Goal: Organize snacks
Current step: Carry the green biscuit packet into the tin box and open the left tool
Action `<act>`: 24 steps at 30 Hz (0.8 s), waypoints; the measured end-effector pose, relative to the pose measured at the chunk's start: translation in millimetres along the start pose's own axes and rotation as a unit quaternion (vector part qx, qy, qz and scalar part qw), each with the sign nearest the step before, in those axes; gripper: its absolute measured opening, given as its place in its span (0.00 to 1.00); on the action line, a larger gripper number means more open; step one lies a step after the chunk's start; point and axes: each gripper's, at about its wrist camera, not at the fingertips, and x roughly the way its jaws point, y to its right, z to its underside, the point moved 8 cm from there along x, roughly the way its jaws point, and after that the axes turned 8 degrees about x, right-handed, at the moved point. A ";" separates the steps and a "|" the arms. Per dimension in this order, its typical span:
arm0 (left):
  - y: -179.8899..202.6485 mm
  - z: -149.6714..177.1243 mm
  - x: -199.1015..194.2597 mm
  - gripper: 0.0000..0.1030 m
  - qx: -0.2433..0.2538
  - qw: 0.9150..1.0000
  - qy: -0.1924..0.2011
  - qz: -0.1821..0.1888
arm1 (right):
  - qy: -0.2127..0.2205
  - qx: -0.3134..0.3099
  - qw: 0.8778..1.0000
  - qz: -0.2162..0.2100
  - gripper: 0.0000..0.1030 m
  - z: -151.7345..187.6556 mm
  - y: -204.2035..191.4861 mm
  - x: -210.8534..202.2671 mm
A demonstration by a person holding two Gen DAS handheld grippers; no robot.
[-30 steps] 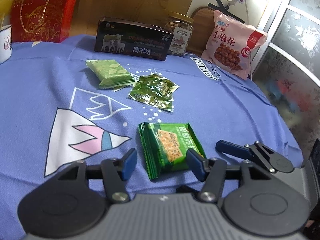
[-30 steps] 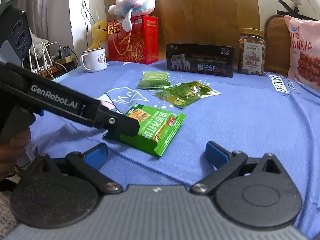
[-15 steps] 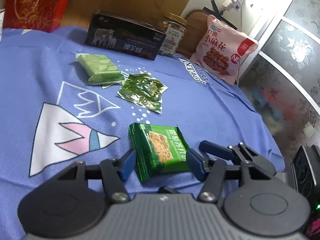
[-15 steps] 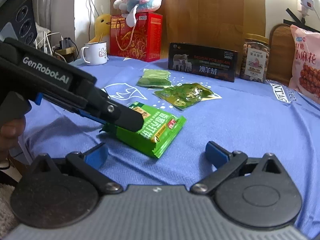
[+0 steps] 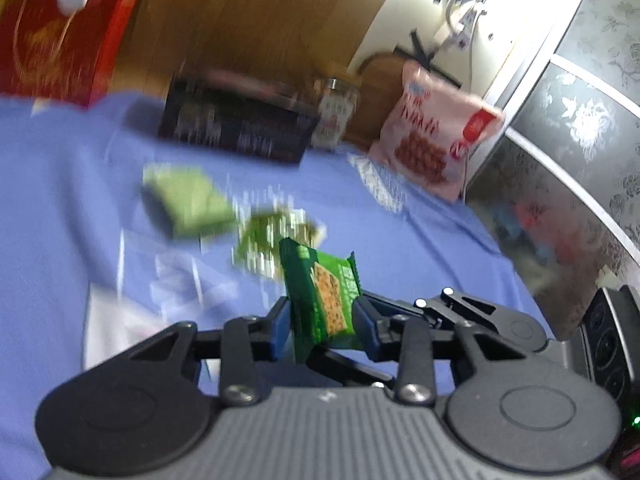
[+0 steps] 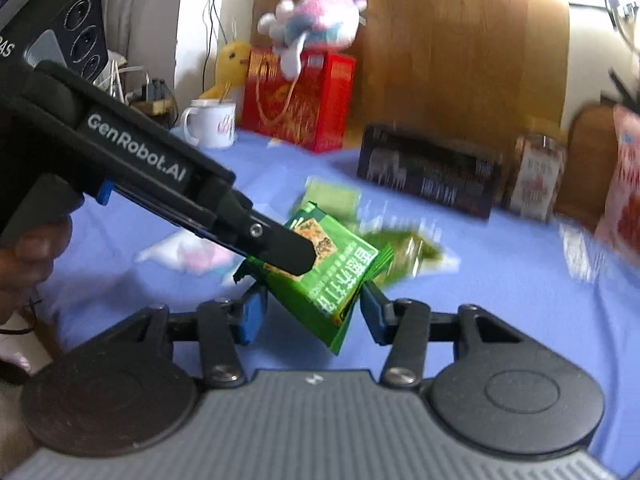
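The left gripper (image 5: 320, 322) has its jaws just closed onto the dark green cracker packet (image 5: 326, 296), lifted tilted above the blue-clothed bench (image 5: 60, 208); the right gripper (image 6: 310, 314) has its jaws just narrowed around the packet's lower corner, contact unclear. Behind lie a light green packet (image 5: 186, 200) and a shiny green pouch (image 5: 272, 236)

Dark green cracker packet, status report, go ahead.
Left gripper clamped on dark green cracker packet, lifted off blue tablecloth. Right gripper jaws just closing around it. Nothing in the way.
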 end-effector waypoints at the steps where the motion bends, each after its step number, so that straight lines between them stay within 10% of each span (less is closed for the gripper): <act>1: -1.5 -12.3 -0.2 0.32 0.005 1.000 0.009 -0.003 | 0.010 -0.005 1.000 0.002 0.52 -12.1 3.0 4.4; 14: -77.6 -193.2 85.4 0.34 0.026 0.992 0.096 -0.082 | 0.067 0.029 0.997 0.026 0.52 -164.3 95.4 138.8; 24: -149.6 -194.4 147.2 0.47 -0.005 0.984 0.044 -0.174 | 0.025 0.037 0.999 0.021 0.60 -160.1 105.5 219.2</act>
